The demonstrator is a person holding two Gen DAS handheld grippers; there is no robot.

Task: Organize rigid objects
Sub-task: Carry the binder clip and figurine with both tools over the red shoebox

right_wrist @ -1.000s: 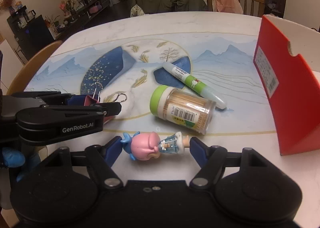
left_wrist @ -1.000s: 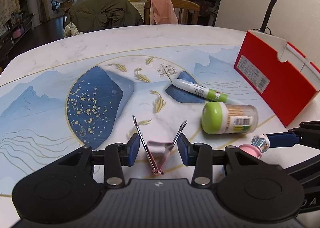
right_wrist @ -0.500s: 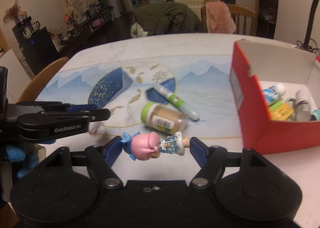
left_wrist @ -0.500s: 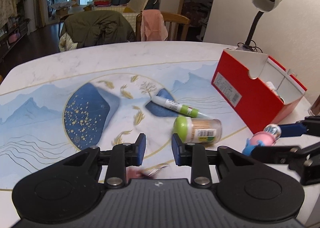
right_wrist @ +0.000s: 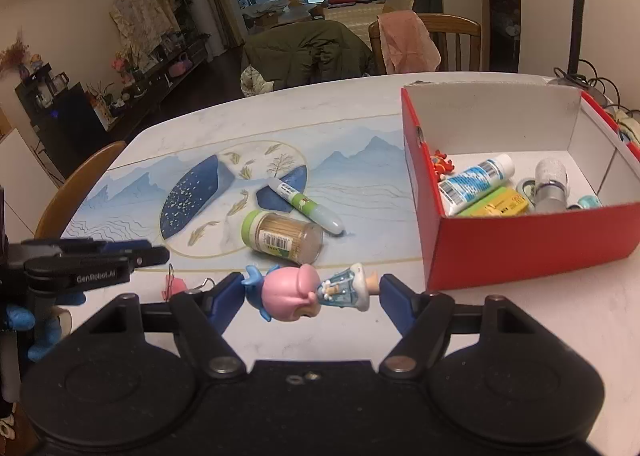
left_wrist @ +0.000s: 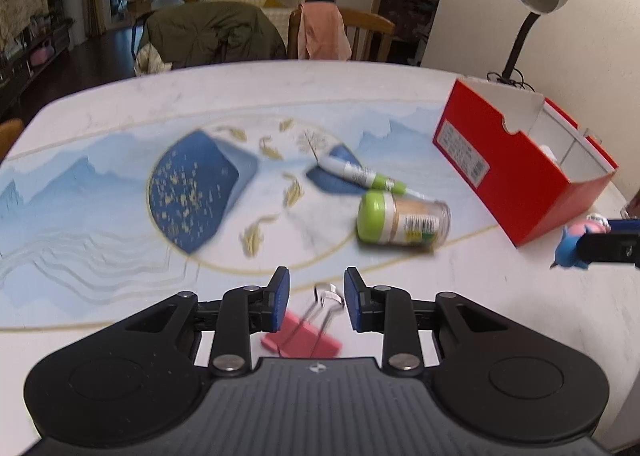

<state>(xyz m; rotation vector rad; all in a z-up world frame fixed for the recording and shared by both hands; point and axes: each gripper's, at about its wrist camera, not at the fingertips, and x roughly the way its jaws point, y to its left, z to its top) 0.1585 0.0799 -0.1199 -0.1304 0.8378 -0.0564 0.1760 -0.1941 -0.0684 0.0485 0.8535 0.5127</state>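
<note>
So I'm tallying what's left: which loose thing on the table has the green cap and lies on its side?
The toothpick jar, fat and clear with a green cap, beside the slimmer glue stick.

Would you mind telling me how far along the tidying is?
Several items already lie in the red box. The right gripper holds the doll. The left gripper, jaws just opening, grips nothing; the binder clip lies loose beneath. Toothpick jar and marker remain.

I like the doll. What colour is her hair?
Pink; the doll shows best in the right wrist view.
</note>
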